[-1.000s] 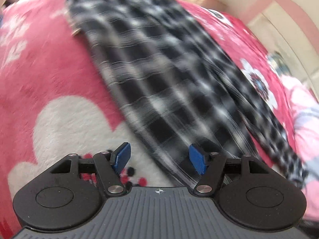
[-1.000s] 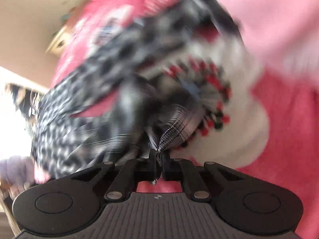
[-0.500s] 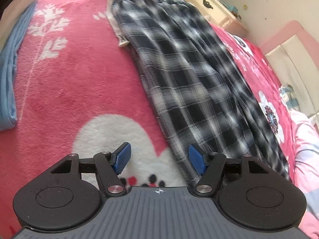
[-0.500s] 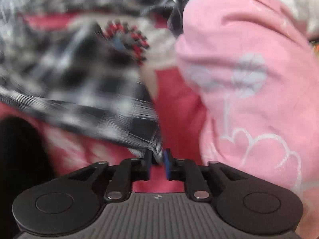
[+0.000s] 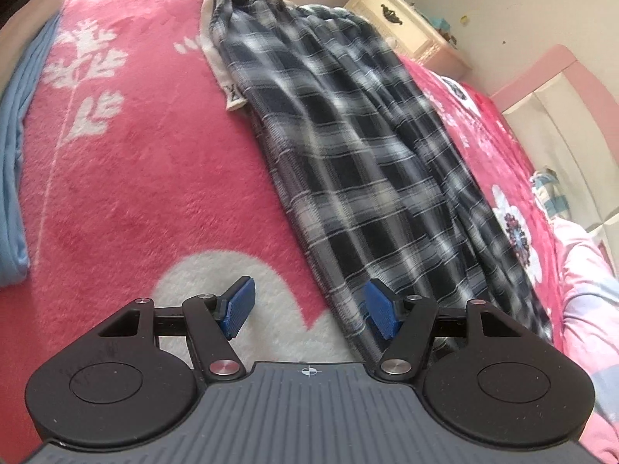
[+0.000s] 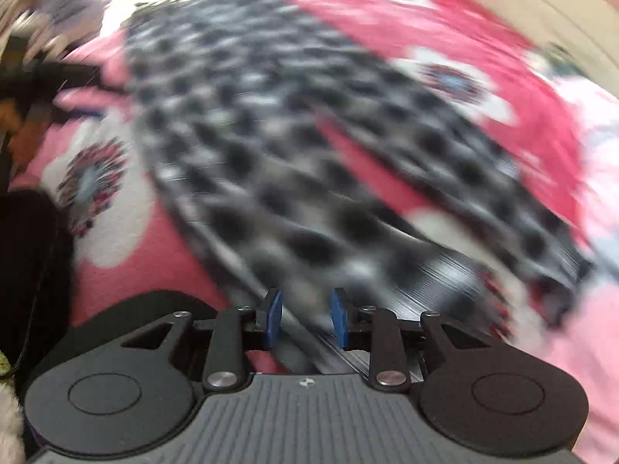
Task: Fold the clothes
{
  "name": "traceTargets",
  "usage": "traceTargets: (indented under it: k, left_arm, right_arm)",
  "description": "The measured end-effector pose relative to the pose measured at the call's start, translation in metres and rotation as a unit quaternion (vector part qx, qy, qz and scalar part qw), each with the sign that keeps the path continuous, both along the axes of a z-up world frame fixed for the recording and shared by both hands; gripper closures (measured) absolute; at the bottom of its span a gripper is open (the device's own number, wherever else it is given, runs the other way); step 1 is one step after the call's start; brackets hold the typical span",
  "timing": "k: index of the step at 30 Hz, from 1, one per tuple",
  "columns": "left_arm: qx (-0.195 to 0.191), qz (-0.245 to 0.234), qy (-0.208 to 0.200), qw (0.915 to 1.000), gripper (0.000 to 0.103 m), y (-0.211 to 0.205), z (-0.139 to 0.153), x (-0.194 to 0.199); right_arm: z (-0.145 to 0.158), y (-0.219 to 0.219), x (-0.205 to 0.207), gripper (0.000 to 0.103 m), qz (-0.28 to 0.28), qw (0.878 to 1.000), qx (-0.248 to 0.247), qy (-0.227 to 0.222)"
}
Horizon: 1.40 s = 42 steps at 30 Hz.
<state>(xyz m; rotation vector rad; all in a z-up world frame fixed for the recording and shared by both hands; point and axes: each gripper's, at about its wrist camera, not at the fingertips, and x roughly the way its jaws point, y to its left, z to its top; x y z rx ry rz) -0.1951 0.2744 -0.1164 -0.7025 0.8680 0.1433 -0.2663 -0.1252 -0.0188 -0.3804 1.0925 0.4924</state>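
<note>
A home bedroom. A bed covered by a plush pink-red blanket with white flower and leaf motifs (image 5: pixel 127 178) fills both views. A cream-painted wooden bedside drawer unit with a dark metal handle (image 5: pixel 402 23) stands against a plain pale wall (image 5: pixel 503 7), beside a pink padded headboard (image 5: pixel 549 73). Pink printed bedding (image 5: pixel 592 294) lies at the bed's edge.

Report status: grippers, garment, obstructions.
Left gripper open, empty. Right gripper open, over the cloth, view blurred. Plaid garment lying lengthwise on pink blanket. Nothing on it.
</note>
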Motion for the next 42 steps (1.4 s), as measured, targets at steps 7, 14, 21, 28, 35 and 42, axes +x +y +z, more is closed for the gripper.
traceTargets:
  k: [7, 14, 21, 28, 35, 42]
  left_arm:
    - [0.028, 0.008, -0.024, 0.9993, 0.041, 0.023, 0.007, 0.03]
    - [0.016, 0.013, -0.018, 0.9996, 0.046, 0.051, -0.008, 0.078]
    - [0.021, 0.005, -0.03, 0.9993, 0.102, 0.059, -0.008, 0.071]
    - [0.041, 0.001, -0.03, 0.9987, 0.1, 0.068, -0.008, 0.059]
    - [0.028, -0.014, -0.016, 0.9994, 0.048, 0.061, 0.003, 0.044]
    - [0.025, -0.039, 0.007, 0.9989, 0.044, 0.024, -0.005, 0.038]
  right_arm:
    - [-0.033, 0.073, 0.011, 0.074, 0.091, 0.996, 0.011, 0.024]
    - [-0.069, 0.109, 0.023, 0.08, 0.116, 0.991, -0.052, 0.03]
    - [-0.052, 0.116, 0.001, 0.1, 0.117, 0.99, -0.072, 0.006]
    - [-0.053, 0.11, -0.02, 0.09, 0.105, 0.993, -0.049, -0.007]
    - [-0.067, 0.102, -0.038, 0.081, 0.089, 0.996, -0.028, -0.012]
    - [-0.08, 0.102, -0.027, 0.096, 0.064, 0.997, -0.031, 0.008]
